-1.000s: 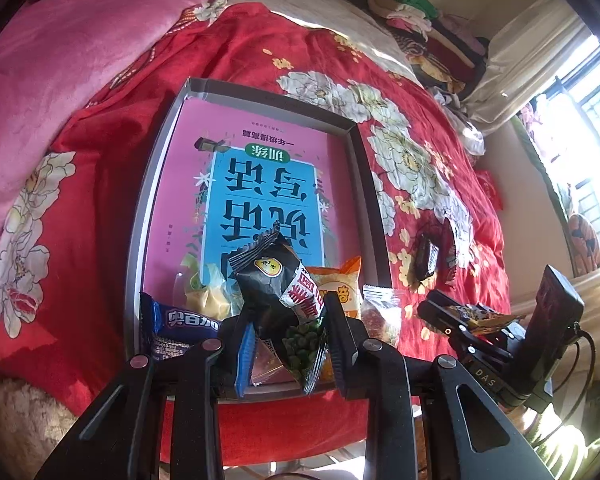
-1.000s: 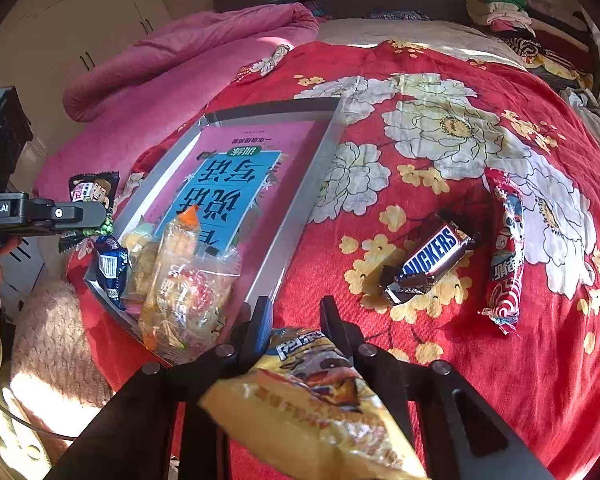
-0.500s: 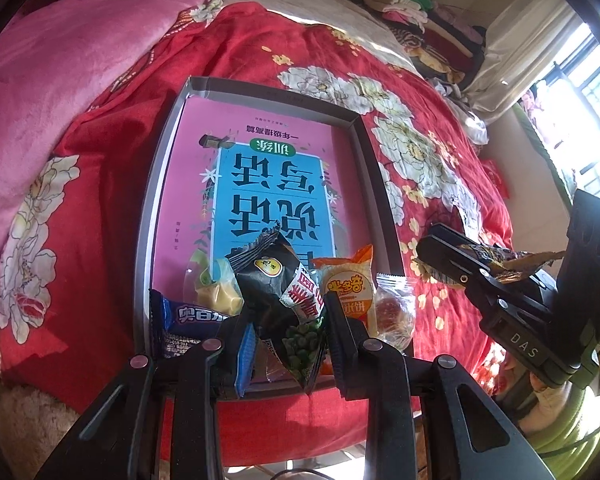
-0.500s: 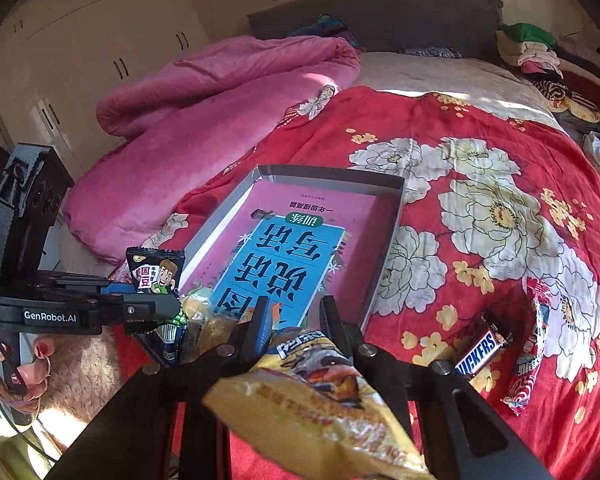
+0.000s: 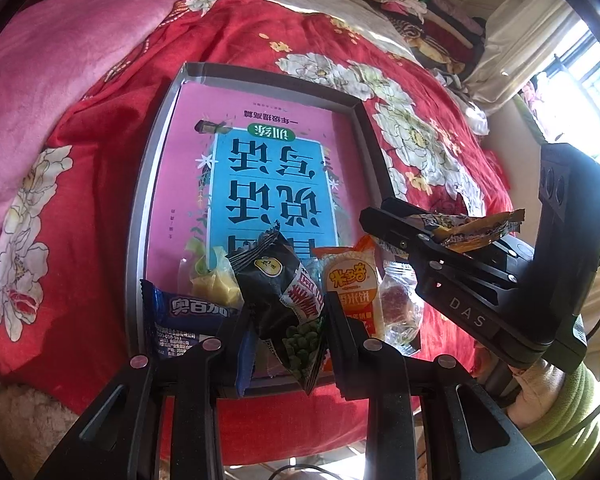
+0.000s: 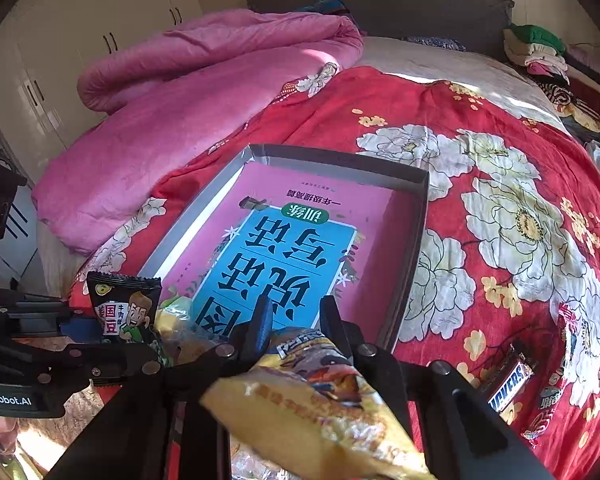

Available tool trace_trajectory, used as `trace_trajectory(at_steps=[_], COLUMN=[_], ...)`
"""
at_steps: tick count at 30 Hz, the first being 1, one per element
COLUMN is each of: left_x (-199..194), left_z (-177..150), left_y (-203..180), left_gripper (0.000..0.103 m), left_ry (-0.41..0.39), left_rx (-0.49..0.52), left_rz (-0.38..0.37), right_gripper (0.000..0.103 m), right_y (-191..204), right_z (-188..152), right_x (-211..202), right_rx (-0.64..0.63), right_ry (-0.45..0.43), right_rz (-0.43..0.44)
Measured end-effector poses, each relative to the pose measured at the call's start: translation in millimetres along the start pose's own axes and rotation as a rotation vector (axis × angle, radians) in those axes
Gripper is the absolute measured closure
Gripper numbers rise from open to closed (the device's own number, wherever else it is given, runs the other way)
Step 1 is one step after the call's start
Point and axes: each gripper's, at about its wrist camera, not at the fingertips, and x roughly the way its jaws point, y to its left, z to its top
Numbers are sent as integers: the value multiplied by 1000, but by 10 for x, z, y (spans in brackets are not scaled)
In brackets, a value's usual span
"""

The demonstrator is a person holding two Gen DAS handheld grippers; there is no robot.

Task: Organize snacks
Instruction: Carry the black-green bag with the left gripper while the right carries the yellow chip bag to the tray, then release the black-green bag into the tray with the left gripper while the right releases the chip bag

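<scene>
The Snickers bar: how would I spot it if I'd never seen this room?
Start at the red floral bedspread and find the grey tray on it. Right of the tray, near the bed's front edge, the Snickers bar lies loose beside a red-and-white packet. It is the brown one, lettered in blue.

Bedroom. Bed (image 6: 420, 64) with grey headboard (image 6: 380, 4), red floral quilt (image 6: 480, 184), and pink blanket (image 6: 188, 92) bunched on its left side. White wardrobe (image 6: 80, 40) along the left wall. Folded clothes stack (image 5: 420, 12) at the bed's far right corner. Barred window (image 5: 580, 88) with cream curtain (image 5: 516, 48), strong sunlight.
</scene>
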Motion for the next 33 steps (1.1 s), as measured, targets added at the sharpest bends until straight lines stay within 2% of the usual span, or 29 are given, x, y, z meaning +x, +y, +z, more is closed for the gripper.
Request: trace_trajectory(at_steps=[8,23,30,33], left_x=[49,83,61,40], left_z=[8,11,18,23], left_y=[-1,-63,-70,-80], left_gripper=[71,70,69,66], left_ry=[11,29,28,23], left_rx=[-2,12,12,11], left_rz=[0,6,11,9], right_gripper=[77,60,59,58], right_y=[-31,-95,-99,-87], right_z=[-69,-134,-123,-122], right_x=[-28,-272,-382,-437], right_rx=[23,60,68,69], right_ry=[7,-25,-47,-56], right_rz=[27,37,41,47])
